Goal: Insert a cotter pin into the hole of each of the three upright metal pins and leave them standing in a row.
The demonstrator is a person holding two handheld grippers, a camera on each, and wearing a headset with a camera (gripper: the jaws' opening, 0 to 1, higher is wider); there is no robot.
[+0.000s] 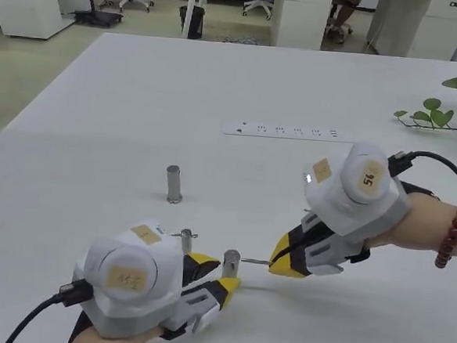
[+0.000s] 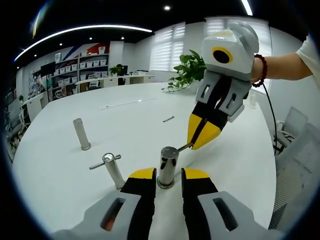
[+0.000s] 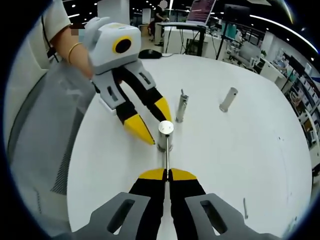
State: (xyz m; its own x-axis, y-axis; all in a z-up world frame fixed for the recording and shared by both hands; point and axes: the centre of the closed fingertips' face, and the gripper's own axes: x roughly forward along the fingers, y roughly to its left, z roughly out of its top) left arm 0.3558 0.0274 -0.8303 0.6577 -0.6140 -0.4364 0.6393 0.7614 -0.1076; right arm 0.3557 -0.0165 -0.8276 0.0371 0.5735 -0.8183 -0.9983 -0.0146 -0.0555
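Second insertion seemed in hand: the right gripper (image 3: 167, 174), jaws clamped on a thin silver cotter pin (image 3: 167, 152), touched the shiny upright metal pin (image 2: 168, 162) just ahead, which the left gripper (image 2: 169, 175) flanked, grip unclear; next, a straight, level push.

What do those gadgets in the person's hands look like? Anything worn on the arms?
The left gripper and right gripper have rounded white bodies, black jaws tipped yellow, yellow stickers and black cables. A dark red bead bracelet circles the right wrist.
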